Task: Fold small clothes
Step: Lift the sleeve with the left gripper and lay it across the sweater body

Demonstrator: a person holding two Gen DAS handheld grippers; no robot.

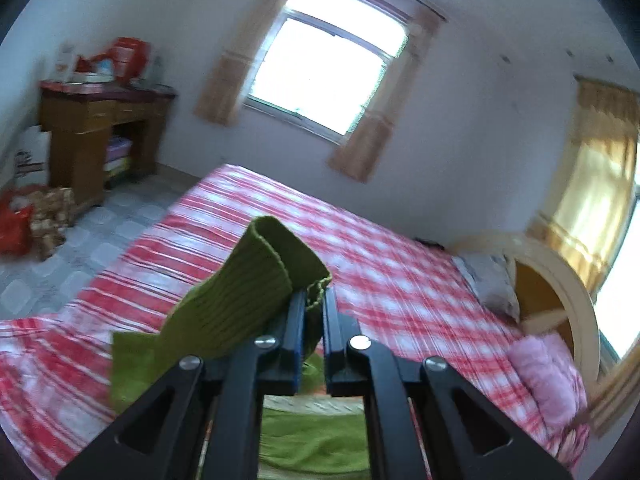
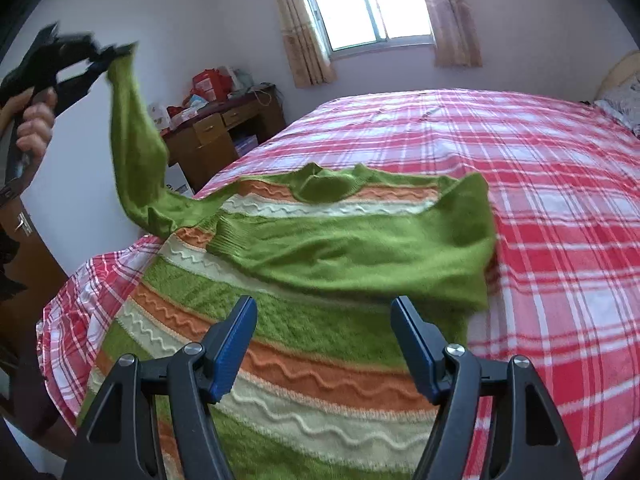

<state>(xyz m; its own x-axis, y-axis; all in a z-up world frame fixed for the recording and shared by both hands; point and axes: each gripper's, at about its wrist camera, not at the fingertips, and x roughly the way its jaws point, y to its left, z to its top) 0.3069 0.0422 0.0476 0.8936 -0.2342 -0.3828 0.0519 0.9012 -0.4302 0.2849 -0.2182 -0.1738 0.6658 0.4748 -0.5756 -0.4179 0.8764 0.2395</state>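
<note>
Nearest our left lens, the left gripper (image 1: 314,300) has its jaws pressed almost together on the ribbed cuff (image 1: 296,256) of the green sleeve (image 2: 136,140), pinching the knit between its blue-edged fingers (image 1: 298,320). From the right wrist view we see that same gripper held high at the left edge by a hand (image 2: 36,124), with the sleeve hanging from it in a long drape down to the shoulder of the sweater (image 2: 320,248). Its body lies flat across the near corner of the bed's red and white checked sheet (image 2: 540,200), green with orange and cream wavy bands, neck opening towards the window (image 2: 372,4). We find the other sleeve folded over the chest, its end lying on the right side of the garment.

Further right, our right gripper (image 2: 324,344) hovers just above the sweater's lower striped part with its jaws spread wide. Nothing sits between its fingers (image 2: 236,344), and we cannot tell whether the tips brush the knit. Beyond the bed, a wooden desk (image 2: 224,128) stands against the far wall under the curtains.
</note>
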